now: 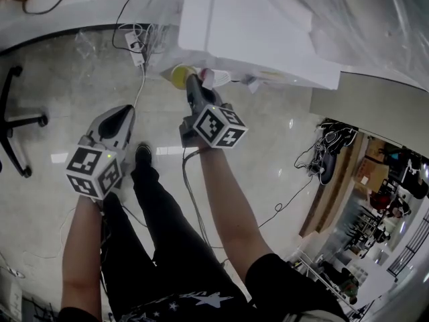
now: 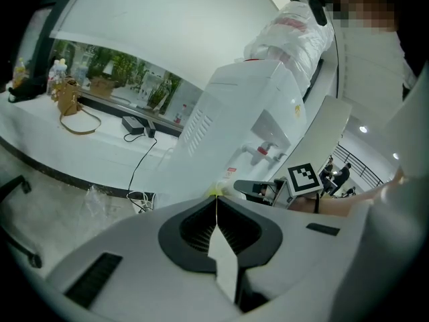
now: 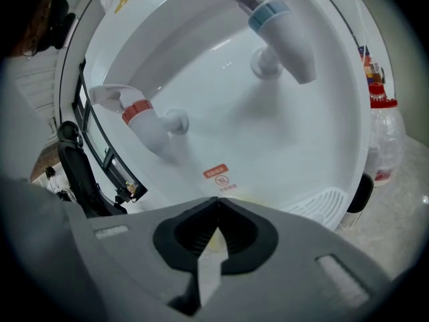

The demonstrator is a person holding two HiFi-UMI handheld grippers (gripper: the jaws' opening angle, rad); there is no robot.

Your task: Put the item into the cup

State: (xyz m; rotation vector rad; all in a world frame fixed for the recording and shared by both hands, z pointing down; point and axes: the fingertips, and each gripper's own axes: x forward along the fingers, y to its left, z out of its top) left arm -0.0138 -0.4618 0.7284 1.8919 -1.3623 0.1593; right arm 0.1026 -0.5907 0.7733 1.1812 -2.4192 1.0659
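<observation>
A yellow cup (image 1: 178, 76) is at the foot of the white water dispenser (image 1: 255, 25), right at the tip of my right gripper (image 1: 190, 80). In the right gripper view the jaws (image 3: 218, 200) are closed, and a pale yellow patch of the cup (image 3: 213, 241) shows behind them. They point into the dispenser's recess, below a red tap (image 3: 137, 113) and a blue tap (image 3: 281, 25). My left gripper (image 1: 127, 111) hangs back over the floor. Its jaws (image 2: 216, 198) are shut with nothing in them. No separate item shows.
A drip grille (image 3: 328, 203) lies at the bottom of the recess, and a plastic bottle (image 3: 383, 139) stands to its right. A power strip (image 1: 136, 45) with cables lies on the floor left of the dispenser. A chair base (image 1: 13, 119) stands at far left. The person's legs are below.
</observation>
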